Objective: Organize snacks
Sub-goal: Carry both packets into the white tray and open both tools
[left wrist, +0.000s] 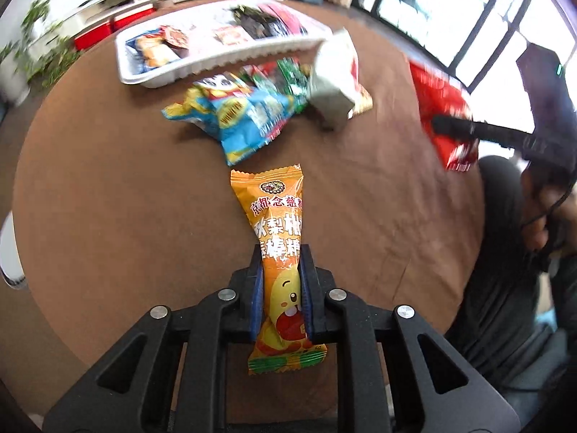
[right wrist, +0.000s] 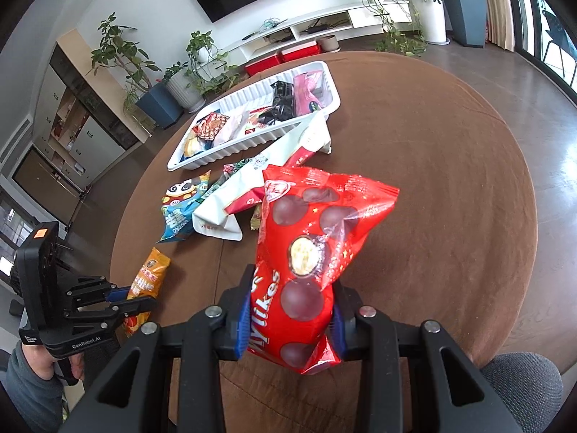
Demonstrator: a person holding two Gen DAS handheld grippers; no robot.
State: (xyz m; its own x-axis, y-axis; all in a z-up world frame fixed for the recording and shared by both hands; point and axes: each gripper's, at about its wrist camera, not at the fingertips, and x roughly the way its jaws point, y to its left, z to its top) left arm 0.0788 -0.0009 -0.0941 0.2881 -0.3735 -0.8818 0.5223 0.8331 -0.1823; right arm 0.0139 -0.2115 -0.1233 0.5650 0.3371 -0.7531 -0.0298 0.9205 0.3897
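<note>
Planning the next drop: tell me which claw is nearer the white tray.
Right, by a little. The right claw holds its red bag nearer the white tray; the left claw sits farther back.

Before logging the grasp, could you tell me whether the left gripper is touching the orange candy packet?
Touching: in the left wrist view the left gripper has both blue pads pressed against the orange candy packet, pinching its middle.

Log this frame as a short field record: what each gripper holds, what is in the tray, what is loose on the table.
left gripper: shut on orange candy packet
right gripper: shut on red Mylikes bag
white tray: on the brown table, holds several small packets
loose beside tray: blue packet, green packet, white pouch
remaining: both held snacks not yet in tray
</note>
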